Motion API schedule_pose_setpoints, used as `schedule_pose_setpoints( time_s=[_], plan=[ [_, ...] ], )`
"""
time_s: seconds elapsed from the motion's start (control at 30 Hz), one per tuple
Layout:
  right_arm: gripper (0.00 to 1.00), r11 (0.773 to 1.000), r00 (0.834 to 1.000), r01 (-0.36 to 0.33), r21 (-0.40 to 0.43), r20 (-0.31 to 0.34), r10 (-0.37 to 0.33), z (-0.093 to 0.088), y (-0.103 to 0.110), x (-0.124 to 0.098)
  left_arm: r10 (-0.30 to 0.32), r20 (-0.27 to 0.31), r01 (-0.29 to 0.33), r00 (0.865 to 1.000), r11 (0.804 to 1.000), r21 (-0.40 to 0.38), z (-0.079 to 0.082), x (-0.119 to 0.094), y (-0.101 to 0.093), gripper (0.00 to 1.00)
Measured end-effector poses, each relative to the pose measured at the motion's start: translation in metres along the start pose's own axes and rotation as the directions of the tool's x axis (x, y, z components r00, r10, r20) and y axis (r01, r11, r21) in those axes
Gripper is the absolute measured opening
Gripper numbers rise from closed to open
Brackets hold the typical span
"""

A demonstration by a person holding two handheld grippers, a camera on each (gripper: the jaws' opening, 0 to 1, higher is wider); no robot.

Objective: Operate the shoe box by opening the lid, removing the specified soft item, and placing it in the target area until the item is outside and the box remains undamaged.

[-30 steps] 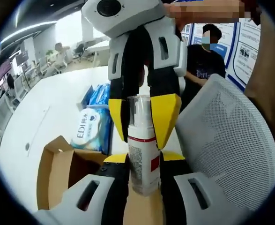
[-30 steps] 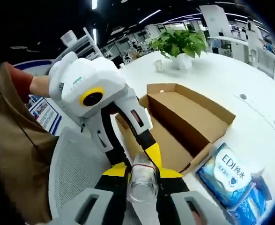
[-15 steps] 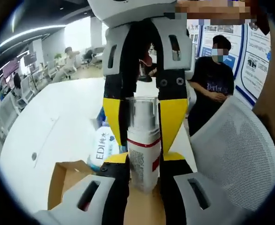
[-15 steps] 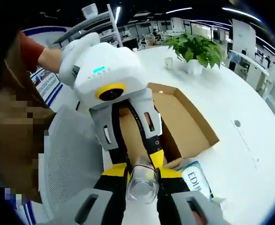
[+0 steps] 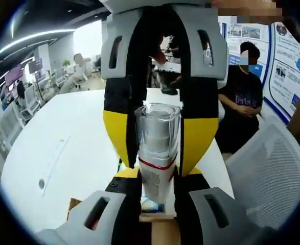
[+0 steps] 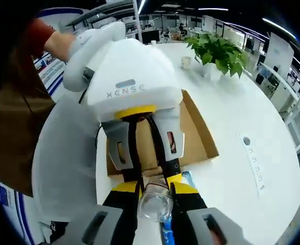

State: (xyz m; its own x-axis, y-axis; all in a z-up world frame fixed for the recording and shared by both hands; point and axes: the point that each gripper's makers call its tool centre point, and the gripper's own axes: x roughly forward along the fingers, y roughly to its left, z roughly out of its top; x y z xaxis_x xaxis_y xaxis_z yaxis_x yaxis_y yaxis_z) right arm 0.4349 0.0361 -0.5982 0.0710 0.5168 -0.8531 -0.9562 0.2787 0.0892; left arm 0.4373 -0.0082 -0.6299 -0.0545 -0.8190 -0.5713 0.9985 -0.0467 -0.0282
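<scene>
Two handheld grippers meet over a white table [image 5: 52,153], both gripping one pump bottle [image 5: 157,153] with a clear cap and a red band. In the left gripper view, the left gripper [image 5: 157,186] has its jaws clenched on the bottle's lower body, while the right gripper [image 5: 160,127] reaches in from above with its yellow jaws closed around the capped upper part. To the right stand a mesh chair back [image 5: 264,173] and a seated person [image 5: 244,97] by wall posters.

In the right gripper view, the shoe box [image 6: 195,135] lies open on the table behind the left gripper, lid back, with a potted plant [image 6: 216,51] beyond it at the right. The bottle is already out of the box and held in the air between the grippers.

The step looks like a hand-to-hand transfer. Next, one gripper should release so the other can carry the bottle to the target area, which cannot be identified here.
</scene>
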Motion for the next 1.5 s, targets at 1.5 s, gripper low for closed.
schedule_pose_setpoints(
  time_s=[1.5],
  plan=[
    [0.2,0.997,0.998,0.065,-0.053,-0.014,-0.066,-0.029,-0.079,-0.013,0.05,0.081,-0.048,0.995,0.999,-0.022,0.023,0.038,0.065,0.22]
  ],
)
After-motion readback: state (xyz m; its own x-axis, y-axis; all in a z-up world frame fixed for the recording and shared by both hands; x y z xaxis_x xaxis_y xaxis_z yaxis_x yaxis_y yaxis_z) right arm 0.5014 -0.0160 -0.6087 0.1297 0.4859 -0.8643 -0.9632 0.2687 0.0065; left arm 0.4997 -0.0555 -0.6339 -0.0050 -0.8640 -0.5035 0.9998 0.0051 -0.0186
